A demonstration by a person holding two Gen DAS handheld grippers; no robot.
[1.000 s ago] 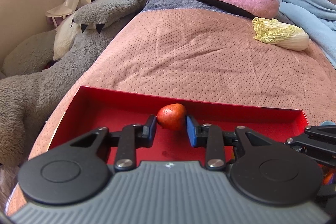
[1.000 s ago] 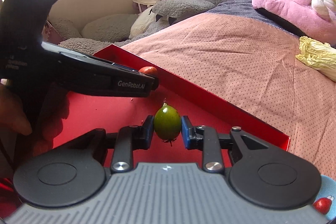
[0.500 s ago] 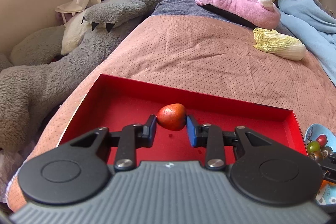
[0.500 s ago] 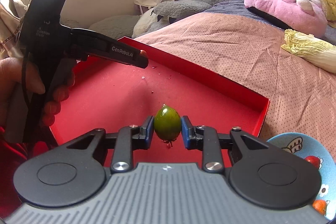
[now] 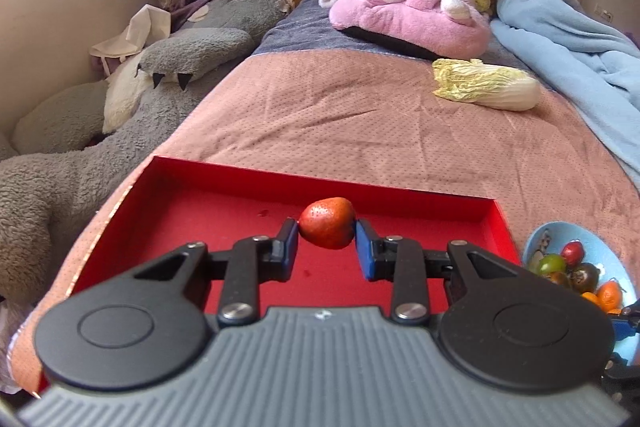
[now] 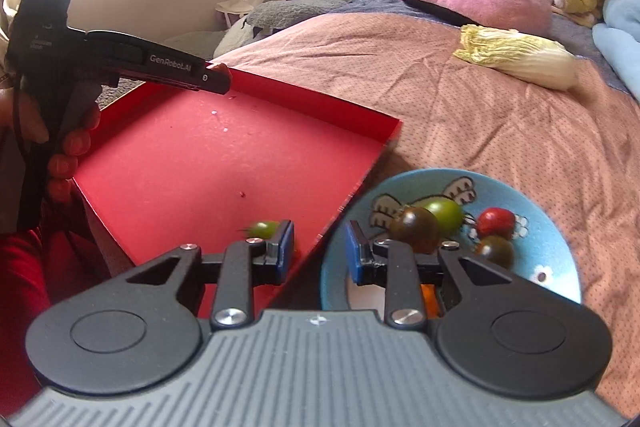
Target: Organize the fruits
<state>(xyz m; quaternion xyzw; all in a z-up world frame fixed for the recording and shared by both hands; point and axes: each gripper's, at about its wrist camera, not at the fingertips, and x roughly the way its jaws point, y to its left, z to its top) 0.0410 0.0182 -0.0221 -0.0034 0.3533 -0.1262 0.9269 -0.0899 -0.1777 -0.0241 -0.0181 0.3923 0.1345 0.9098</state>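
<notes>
Right gripper (image 6: 319,253): jaws set wide with nothing between them, straddling the near right corner of the red tray (image 6: 208,163), left finger over the tray, right finger over the blue plate (image 6: 536,227).
Green fruit (image 6: 263,228): blurred, lying on the tray floor just left of the right gripper's left finger, apart from the jaws.
Left gripper (image 5: 327,247): jaws closed narrow on the red fruit (image 5: 327,223), which is gripped on both sides and held above the tray floor; in the right wrist view the same tool's tip sits over the tray's far left edge with a sliver of red fruit showing.
Left hand (image 6: 60,147): fingers wrapped round the black handle at the tray's left side.
Red tray: shallow, open, lying on the pink bedspread (image 5: 360,115); a few small specks on its floor.
Blue plate: just right of the tray, nearly touching its right wall; holds a dark brown tomato (image 6: 416,229), a green tomato (image 6: 446,213), a red fruit (image 6: 496,223), a second dark one (image 6: 496,251) and orange pieces near the front, partly hidden.
Napa cabbage (image 5: 486,90): lying on its side on the bedspread, far right, well apart from the tray.
Grey plush (image 5: 132,99): along the left edge of the bed.
Pink plush rabbit (image 5: 404,19): far end.
Light blue blanket (image 5: 572,39): far right
</notes>
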